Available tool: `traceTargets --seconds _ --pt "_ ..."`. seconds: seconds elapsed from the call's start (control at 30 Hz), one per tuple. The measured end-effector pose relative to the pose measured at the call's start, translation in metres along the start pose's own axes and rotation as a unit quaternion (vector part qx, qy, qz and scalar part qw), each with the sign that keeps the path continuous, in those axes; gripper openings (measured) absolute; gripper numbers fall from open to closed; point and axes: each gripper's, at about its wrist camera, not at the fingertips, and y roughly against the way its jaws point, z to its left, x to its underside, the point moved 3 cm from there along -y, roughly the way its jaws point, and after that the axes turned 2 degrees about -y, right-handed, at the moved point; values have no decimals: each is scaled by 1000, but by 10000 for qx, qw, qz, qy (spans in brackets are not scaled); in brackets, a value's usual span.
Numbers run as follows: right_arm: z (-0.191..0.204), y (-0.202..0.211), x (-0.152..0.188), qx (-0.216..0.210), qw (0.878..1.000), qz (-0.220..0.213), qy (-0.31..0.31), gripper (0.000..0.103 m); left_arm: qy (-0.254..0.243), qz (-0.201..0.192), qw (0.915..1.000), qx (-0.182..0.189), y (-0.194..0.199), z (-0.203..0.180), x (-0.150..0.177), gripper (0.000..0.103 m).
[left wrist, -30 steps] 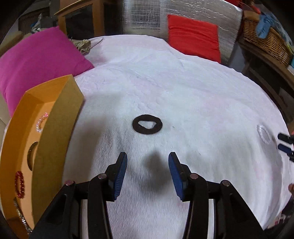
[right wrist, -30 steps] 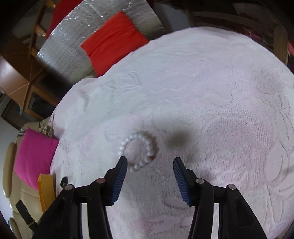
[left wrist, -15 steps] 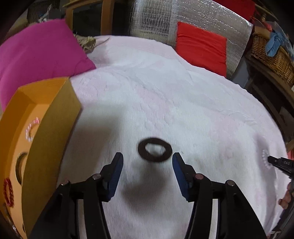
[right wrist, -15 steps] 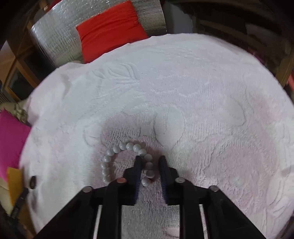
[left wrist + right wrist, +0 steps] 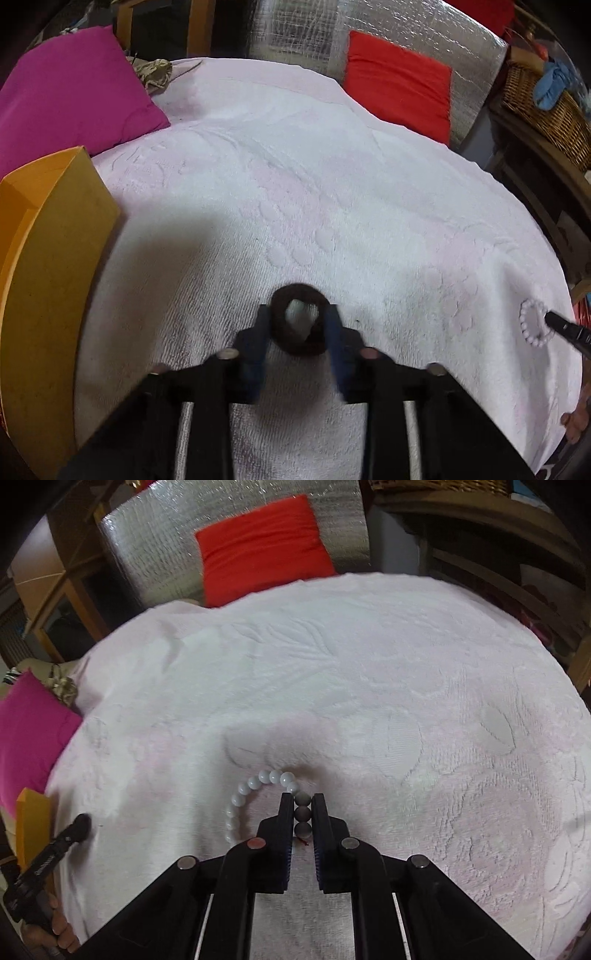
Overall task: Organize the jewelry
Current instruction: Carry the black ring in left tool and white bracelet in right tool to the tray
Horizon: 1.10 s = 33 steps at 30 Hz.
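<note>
White bead bracelet [image 5: 255,794] pinched in right hand-held gripper [image 5: 303,805]; left one [image 5: 298,325] closing around dark ring [image 5: 300,320].

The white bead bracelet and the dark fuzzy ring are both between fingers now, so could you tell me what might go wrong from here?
1. The right gripper pinches only a few beads of the white bead bracelet; the loose loop could swing or slip out when lifted.
2. The left gripper is closing across the dark fuzzy ring, which looks soft and may squash or pop free.
3. Either could snag the textured white towel.
</note>
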Motion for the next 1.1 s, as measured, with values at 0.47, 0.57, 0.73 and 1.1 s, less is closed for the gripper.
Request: traceTargets --seconds 0.47,0.57,0.73,1.1 --pt "28 20 7 -311 9987 -360 201 11 -279 -444 9983 233 40 -13 3 8" --pt "35 27 14 -413 9980 -411 244 11 -312 -582 9978 96 61 -15 9 8" --pt "65 36 32 -452 9958 -510 609 11 -351 -1136 9929 -5 118 -14 24 8" --pt "177 85 67 -590 9846 -637 1519 11 423 -1576 9865 117 209 59 54 8"
